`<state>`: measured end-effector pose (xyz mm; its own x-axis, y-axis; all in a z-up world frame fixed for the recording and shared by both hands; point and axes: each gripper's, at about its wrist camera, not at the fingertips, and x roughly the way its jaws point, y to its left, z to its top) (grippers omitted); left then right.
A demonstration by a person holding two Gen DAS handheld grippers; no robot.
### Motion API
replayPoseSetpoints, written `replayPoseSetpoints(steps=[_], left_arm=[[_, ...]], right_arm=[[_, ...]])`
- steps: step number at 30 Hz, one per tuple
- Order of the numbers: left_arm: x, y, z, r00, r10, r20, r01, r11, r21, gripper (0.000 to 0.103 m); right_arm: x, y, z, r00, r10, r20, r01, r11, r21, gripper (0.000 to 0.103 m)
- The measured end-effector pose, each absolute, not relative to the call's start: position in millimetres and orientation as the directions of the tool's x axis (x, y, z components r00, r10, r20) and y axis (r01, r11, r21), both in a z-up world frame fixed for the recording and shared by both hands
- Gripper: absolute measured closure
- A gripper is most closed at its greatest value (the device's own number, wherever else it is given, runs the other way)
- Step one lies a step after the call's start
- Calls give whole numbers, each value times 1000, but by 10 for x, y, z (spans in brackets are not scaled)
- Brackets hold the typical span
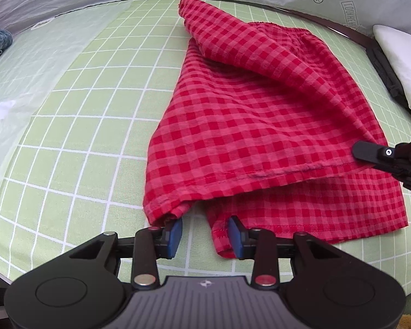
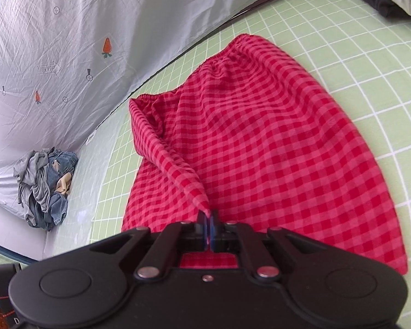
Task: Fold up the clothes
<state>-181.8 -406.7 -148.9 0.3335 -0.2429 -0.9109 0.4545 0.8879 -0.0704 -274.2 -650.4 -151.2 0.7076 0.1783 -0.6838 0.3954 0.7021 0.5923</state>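
At the far left of the right wrist view, a heap of crumpled clothes, denim and grey, lies against the pale carrot-print sheet. The same heap shows only as a scrap at the upper left edge of the left wrist view.

Toward the middle, the red gingham shorts are spread on the green grid mat. The elastic waistband lies toward the top of the left wrist frame and the leg hems toward the bottom, so the long axis runs away from the camera, waist far and hems near.

The left gripper sits at the bottom centre with its blue pads apart and nothing between them. One hem corner lies just off the left pad; the other leg's hem touches the right pad.

Further right, the right gripper has its pads pressed together on a corner of the upper layer, which rises to them as a taut ridge. In the left wrist view it enters from the right edge.

A folded white cloth lies on a dark one at the upper right.

My judgement: the lifted corner sits right of the garment's midline, so any fold turns on carrying it across toward the left, where the open left gripper is nearer.
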Motion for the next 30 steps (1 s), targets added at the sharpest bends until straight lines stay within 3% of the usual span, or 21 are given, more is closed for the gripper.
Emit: replayPoseSetpoints(steps=[16, 27, 30], left_arm=[[-1889, -4108, -1521, 359, -220, -907, 478, 878, -24, 60], [-1851, -4143, -1544, 344, -209, -915, 477, 879, -21, 56], [-1833, -4157, -1548, 337, -205, -919, 478, 878, -21, 50]], right_arm=[[-3462, -6915, -1404, 684, -44, -728, 578, 641, 505, 101], [-3532, -6967, -1672, 520, -105, -848, 679, 653, 336, 100], [-3478, -6963, -1669, 497, -113, -860, 681, 665, 306, 100]])
